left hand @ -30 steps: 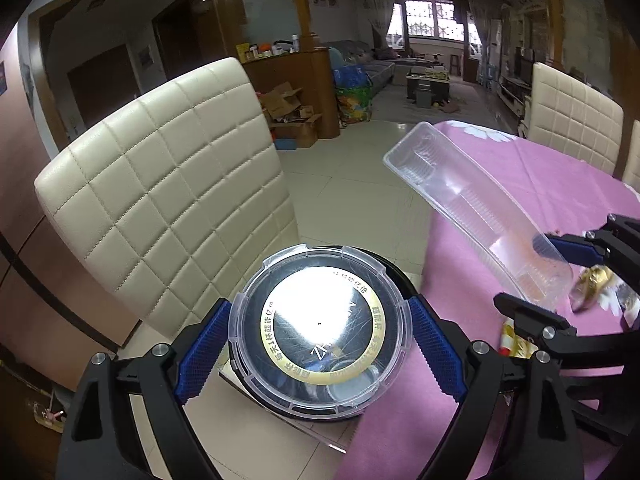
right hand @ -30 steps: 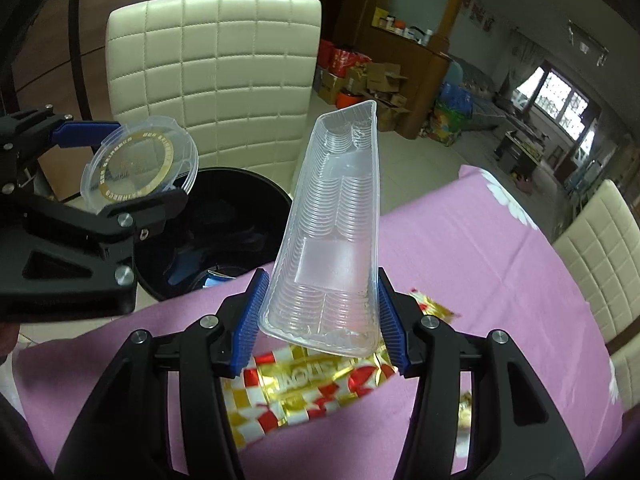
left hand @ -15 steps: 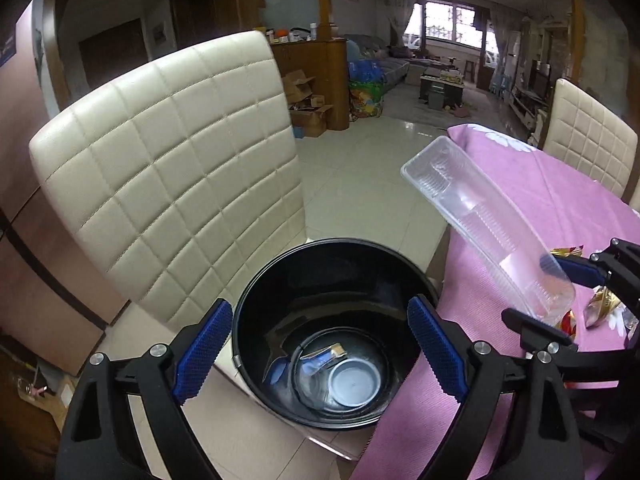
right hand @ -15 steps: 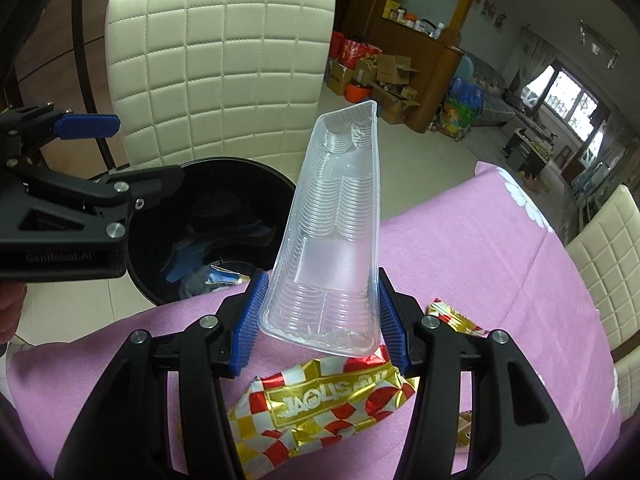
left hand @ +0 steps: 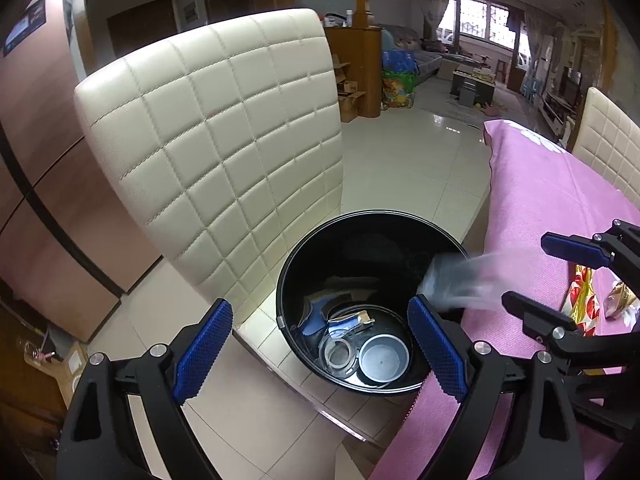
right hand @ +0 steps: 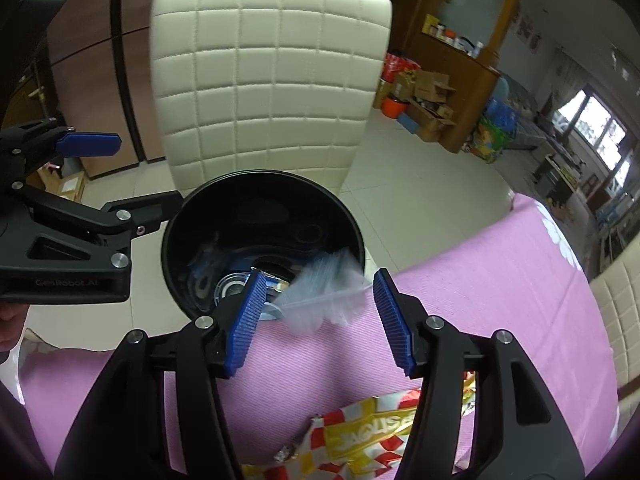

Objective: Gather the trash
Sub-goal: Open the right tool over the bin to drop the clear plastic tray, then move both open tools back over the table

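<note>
- The step in hand is the drop: the clear plastic tray [right hand: 326, 286] is a blur, tipping over the near rim of the black bin [right hand: 192, 216], part above the bin and part above the pink-clothed bench [right hand: 500, 280].
- The right hand-held gripper [right hand: 320, 314] is opening its jaws; the tray is loose between them, no pad pressing it.
- The left hand-held gripper [left hand: 320, 354] stands wide and empty, poised above the bin.
- Next, I judge, a gripper must turn back to the bench and close on the red-and-gold checked wrapper [right hand: 384, 436] lying nearest.
- Counted: one bin, two grippers, one falling tray, one checked wrapper, one small gold wrapper [left hand: 618, 304] beside it.
- Inside the bin: one round grey tub [left hand: 383, 360], one clear ring-shaped lid [left hand: 339, 356]; the rest is too dark to count.
- Cream quilted chairs: one behind the bin [left hand: 224, 152], one at the far right.
</note>
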`<state>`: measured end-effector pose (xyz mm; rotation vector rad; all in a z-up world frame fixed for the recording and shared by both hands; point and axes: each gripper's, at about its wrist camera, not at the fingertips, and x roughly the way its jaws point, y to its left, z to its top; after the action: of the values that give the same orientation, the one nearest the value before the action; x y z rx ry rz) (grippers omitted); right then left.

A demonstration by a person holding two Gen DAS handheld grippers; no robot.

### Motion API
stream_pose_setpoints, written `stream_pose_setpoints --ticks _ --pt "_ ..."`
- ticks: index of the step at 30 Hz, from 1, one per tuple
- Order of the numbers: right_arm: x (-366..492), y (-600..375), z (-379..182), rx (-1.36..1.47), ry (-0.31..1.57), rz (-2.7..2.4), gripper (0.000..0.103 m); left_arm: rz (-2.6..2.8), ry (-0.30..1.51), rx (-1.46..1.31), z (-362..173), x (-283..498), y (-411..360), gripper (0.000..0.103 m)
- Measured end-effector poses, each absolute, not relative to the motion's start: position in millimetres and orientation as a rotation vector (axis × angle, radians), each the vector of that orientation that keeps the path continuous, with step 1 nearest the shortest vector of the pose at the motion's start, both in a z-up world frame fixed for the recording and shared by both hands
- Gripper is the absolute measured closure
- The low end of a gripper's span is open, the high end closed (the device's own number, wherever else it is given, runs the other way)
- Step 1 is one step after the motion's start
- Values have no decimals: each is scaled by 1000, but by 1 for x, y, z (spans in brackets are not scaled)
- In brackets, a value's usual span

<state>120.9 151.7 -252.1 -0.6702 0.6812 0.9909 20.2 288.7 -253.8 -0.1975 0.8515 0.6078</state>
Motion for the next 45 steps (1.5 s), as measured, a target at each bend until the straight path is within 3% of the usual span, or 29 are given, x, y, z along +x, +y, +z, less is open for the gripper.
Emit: stream_pose_setpoints --ticks 15,36,45 --pt "132 101 -251 -623 732 863 46 480 866 -160 -252 39 245 16" --pt "126 -122 -245 -429 863 378 46 45 895 16 -254 76 78 16" --pt "116 -178 -268 -310 961 275 45 0 813 168 -239 76 31 16"
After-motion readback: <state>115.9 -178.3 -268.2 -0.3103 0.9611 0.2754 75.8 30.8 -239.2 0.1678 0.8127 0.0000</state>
